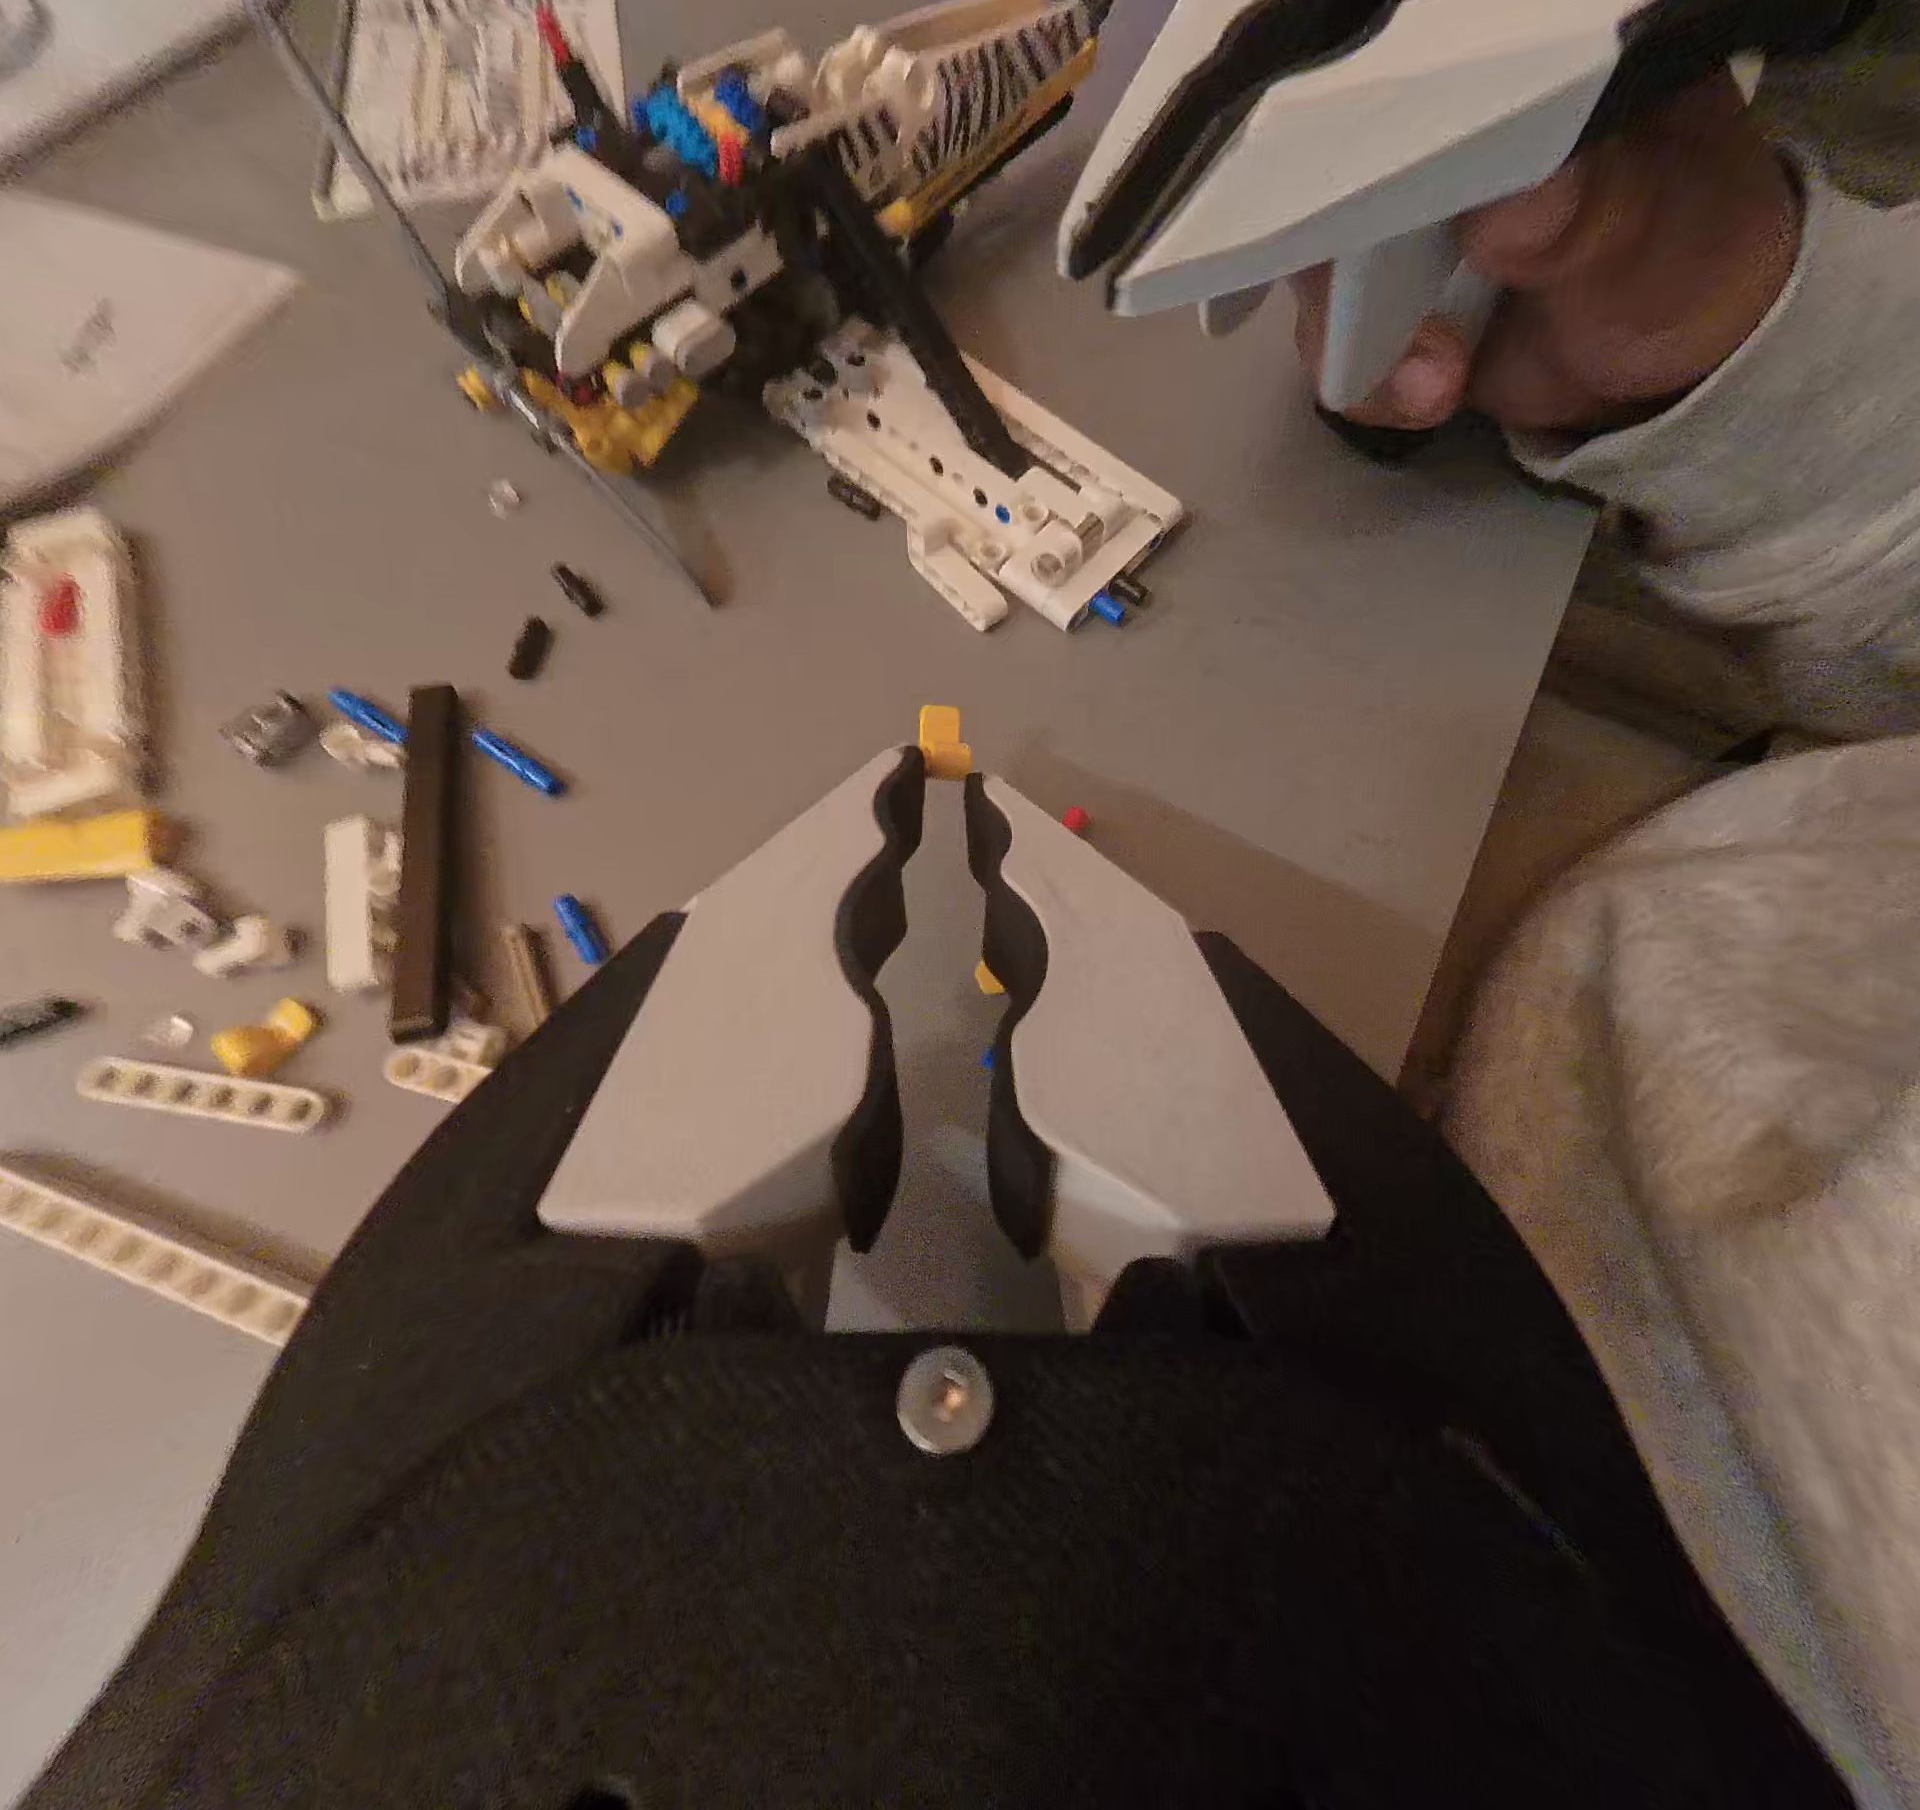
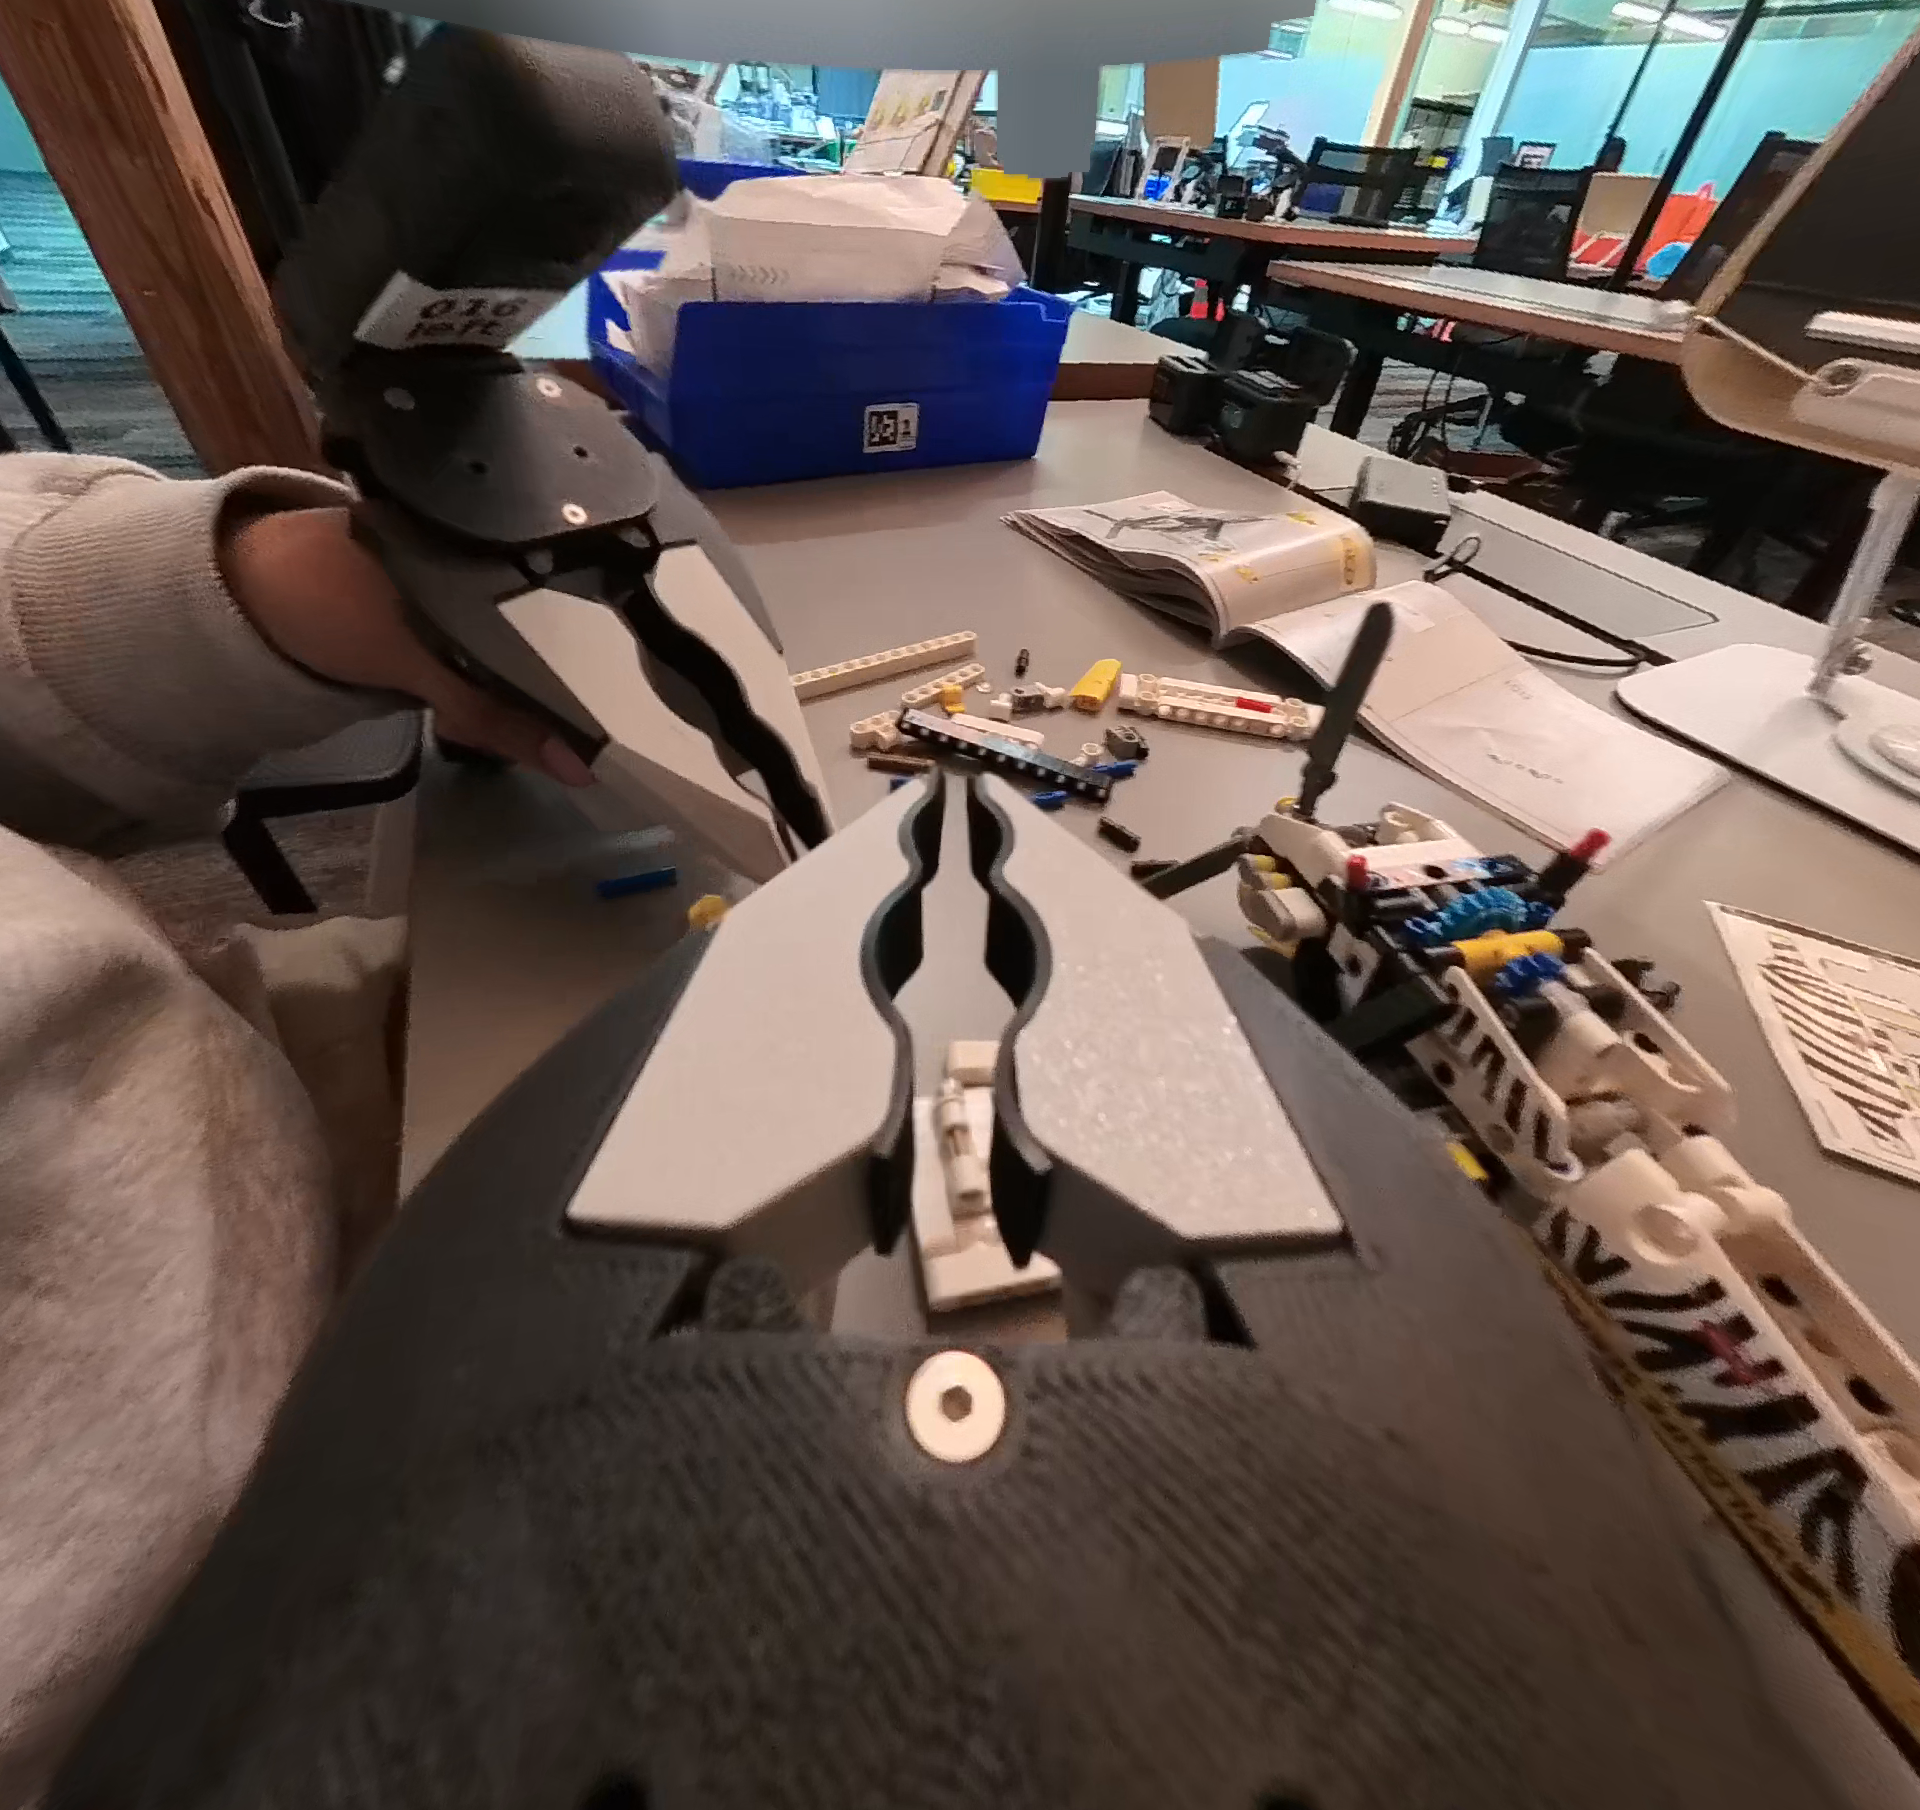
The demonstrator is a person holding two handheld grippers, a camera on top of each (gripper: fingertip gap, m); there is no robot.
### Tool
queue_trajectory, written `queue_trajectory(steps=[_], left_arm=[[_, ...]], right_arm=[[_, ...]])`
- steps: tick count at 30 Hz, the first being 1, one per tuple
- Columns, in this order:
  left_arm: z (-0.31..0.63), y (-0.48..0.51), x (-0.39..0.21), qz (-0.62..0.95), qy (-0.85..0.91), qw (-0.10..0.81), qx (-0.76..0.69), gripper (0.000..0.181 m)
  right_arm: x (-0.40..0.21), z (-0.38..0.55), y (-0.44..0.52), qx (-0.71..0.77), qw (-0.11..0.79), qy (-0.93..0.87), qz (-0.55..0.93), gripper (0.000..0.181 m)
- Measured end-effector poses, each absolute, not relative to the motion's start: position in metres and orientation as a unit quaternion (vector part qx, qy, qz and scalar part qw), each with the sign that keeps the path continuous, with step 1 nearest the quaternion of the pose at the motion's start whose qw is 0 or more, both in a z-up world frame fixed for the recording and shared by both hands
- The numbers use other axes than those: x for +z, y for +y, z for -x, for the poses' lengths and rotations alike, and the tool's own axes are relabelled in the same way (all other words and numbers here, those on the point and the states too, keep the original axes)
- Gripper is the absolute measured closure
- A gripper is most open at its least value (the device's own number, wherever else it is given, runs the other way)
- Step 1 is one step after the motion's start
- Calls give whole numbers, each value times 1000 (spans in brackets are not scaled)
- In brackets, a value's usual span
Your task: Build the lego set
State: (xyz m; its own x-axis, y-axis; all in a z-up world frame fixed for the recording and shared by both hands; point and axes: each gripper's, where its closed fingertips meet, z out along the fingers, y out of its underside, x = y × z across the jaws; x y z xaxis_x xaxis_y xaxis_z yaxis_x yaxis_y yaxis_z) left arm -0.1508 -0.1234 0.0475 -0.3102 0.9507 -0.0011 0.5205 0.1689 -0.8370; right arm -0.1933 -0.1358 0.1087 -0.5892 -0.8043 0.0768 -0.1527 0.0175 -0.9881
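Left wrist view. At the left of the frame, loose parts [image 1: 312, 887] lie scattered on the grey table [image 1: 1299, 680]: beams, blue pins, a long black beam. At upper centre stands the partly built model [image 1: 748, 243], with a white sub-assembly [image 1: 987, 482] just beside it. At centre, the left gripper [image 1: 943, 775] is closed on a small yellow piece [image 1: 943, 737], pinched at the very fingertips. At upper right, the right gripper [image 1: 1101, 254] hovers with its jaws nearly together; nothing is visible between them.

Right wrist view. The right gripper [image 2: 956, 792] shows only a narrow gap at its tips. The model [image 2: 1455, 991] lies at the right.

Risk: the shallow tip grip may let the yellow piece twist or drop when pressed into the model, and it could then be lost among the loose parts.
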Motion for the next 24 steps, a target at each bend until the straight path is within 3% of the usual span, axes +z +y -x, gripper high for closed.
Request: queue_trajectory(steps=[2, 5, 8, 9, 12, 15, 20, 24], left_arm=[[153, -112, 56, 569, -652, 274, 419, 177], [156, -104, 60, 627, -571, 208, 487, 177], [160, -100, 62, 654, -524, 155, 523, 176], [162, -98, 65, 654, -515, 149, 534, 176], [163, -98, 78, 649, -480, 129, 576, 176], [162, -94, 74, 660, -477, 134, 565, 176], [163, -88, 76, 660, -472, 159, 563, 176], [163, -86, 77, 658, -472, 167, 562, 176]], right_arm=[[112, 188, -128, -594, 305, 651, 363, 178], [125, 181, -113, -507, 472, 658, 294, 172], [128, 177, -107, -419, 564, 669, 242, 169], [120, 175, -105, -403, 555, 682, 254, 174], [88, 172, -104, -379, 479, 734, 297, 162], [83, 164, -96, -358, 480, 735, 319, 159], [90, 165, -99, -388, 473, 725, 316, 170], [82, 163, -95, -371, 466, 733, 329, 165]])
